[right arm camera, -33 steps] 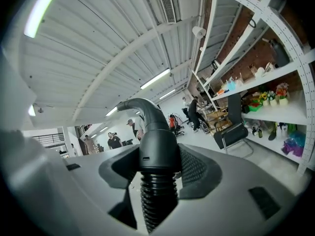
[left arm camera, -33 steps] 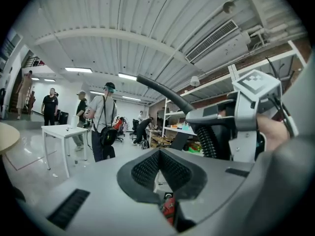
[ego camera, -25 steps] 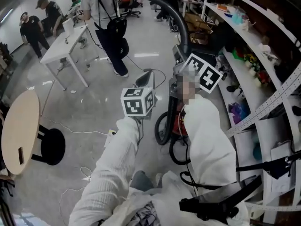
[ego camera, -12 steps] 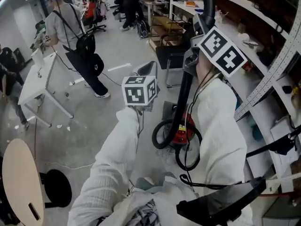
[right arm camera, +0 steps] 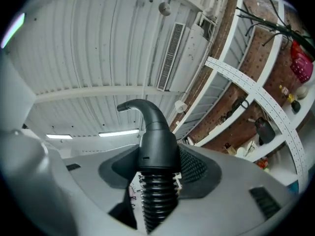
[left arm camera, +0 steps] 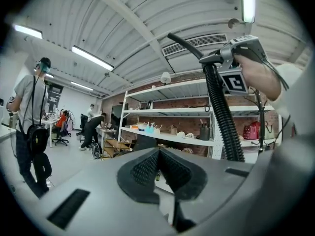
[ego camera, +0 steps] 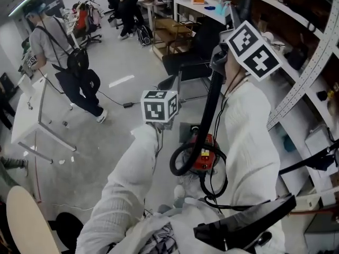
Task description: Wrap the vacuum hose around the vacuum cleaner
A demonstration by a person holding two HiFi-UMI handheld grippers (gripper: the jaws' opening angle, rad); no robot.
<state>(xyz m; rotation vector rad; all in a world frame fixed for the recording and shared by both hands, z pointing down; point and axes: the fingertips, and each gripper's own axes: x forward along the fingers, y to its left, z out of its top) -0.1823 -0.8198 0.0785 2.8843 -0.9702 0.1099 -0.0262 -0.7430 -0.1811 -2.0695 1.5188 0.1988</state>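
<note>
A red vacuum cleaner (ego camera: 204, 153) sits on the floor below my arms. Its black ribbed hose (ego camera: 211, 103) loops beside the body and rises straight up past my right gripper (ego camera: 222, 57). In the right gripper view that gripper (right arm camera: 158, 167) is shut on the hose's smooth black handle end (right arm camera: 156, 146), whose curved tip points up toward the ceiling. My left gripper (left arm camera: 158, 167) is held up left of the hose, pads pressed together with nothing between them. From the left gripper view the hose (left arm camera: 222, 117) hangs down at the right, apart from it.
Metal shelves (ego camera: 296, 73) full of items line the right side. A black chair (ego camera: 185, 62) stands behind the vacuum. A white table (ego camera: 26, 115) and a person with a backpack (ego camera: 69, 73) are at the left. A thin black cord (ego camera: 214, 181) curls by the vacuum.
My right gripper has lifted the hose end higher, drawing the hose more upright. The head view has swung, so the vacuum sits nearer the middle. The left gripper stays shut and empty.
</note>
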